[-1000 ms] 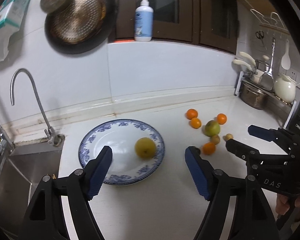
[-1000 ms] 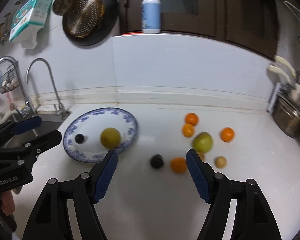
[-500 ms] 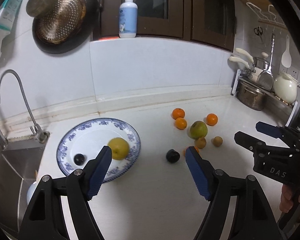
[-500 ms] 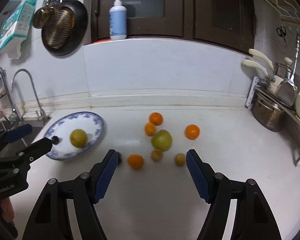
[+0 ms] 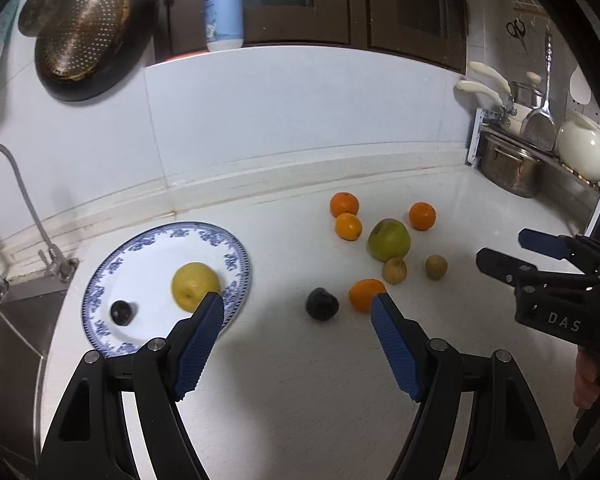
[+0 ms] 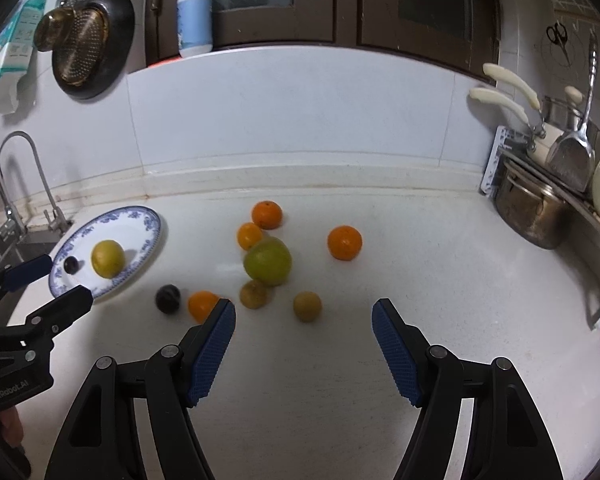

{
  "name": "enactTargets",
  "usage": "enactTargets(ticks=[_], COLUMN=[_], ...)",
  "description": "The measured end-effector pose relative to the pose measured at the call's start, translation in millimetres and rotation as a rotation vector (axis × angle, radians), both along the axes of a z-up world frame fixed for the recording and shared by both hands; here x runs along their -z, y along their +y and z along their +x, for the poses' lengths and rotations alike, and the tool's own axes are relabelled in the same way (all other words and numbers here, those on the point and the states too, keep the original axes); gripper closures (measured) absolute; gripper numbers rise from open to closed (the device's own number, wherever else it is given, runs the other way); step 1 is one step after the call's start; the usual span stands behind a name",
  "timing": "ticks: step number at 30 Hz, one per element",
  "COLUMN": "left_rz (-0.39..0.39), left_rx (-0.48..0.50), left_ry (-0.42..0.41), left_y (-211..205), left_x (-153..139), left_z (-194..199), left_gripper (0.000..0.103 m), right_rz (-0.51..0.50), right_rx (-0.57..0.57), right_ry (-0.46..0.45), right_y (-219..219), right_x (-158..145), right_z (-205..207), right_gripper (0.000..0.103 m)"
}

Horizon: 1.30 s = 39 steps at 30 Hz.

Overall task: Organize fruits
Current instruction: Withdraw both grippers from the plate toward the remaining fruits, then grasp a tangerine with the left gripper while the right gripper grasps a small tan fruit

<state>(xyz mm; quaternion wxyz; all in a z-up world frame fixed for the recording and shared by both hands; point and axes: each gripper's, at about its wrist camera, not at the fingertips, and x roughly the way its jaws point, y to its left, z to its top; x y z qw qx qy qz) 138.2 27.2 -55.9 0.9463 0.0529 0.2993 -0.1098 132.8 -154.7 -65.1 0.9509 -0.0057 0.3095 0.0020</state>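
Observation:
A blue-patterned white plate [image 5: 204,230] on the left of the white counter holds a yellow fruit [image 5: 196,286] and a dark plum [image 5: 121,312]. Loose on the counter lie another dark plum [image 5: 321,303], a green fruit [image 5: 389,239], several oranges such as the nearest orange [image 5: 366,294], and two small brown fruits [image 6: 254,294]. My left gripper [image 5: 297,302] hangs open above the counter, between the plate and the fruit pile. My right gripper [image 6: 304,308] is open too, just short of the pile. Each shows in the other's view: the right gripper [image 5: 504,246], the left gripper [image 6: 65,278].
A sink [image 5: 4,340] with a faucet [image 5: 24,200] lies left of the plate. A steel pot [image 6: 532,212] and a utensil rack [image 6: 500,160] stand at the right. Pans [image 5: 80,36] hang on the wall, and a soap bottle [image 5: 223,12] stands on the ledge.
Both grippers have moved right and slightly down, so the plate slides left in both views. The loose fruits now sit nearer the middle. The jaws have kept the same width.

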Motion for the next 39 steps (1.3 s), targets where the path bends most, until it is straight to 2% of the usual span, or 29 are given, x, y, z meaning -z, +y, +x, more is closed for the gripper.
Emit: enactTargets(ticks=[9,14,19,25,29,33,34,36,39], left_rz=[0.023,0.076,0.101,0.15,0.185,0.193,0.193,0.185,0.183], left_rx=[0.065,0.125,0.186,0.226,0.23,0.231,0.231,0.231,0.228], left_ry=[-0.007,-0.02,0.02,0.069,0.101,0.135,0.143,0.172,0.173], left_y=[-22,-40,-57,-74,-83,-85,-85,-85,-84], left_x=[17,26,36,49,57,62,63,66,65], left_z=[16,22,34,48,57,66,67,72,74], left_gripper=[0.029,0.034,0.046,0.055,0.056,0.06,0.063,0.067,0.067], right_rz=[0.017,0.025,0.029,0.043,0.057,0.068,0.068,0.068,0.066], right_rx=[-0.014,-0.033,-0.05,-0.069,-0.078,-0.095,-0.097,-0.1,-0.103], right_ry=[0.048,0.073,0.098,0.131,0.146,0.167,0.17,0.178,0.195], right_y=[-16,-19,-21,-22,-21,-17,-16,-15,-14], right_x=[19,28,36,46,51,57,59,61,66], right_z=[20,29,38,52,61,70,73,77,83], right_gripper=[0.032,0.032,0.034,0.042,0.047,0.051,0.052,0.056,0.062])
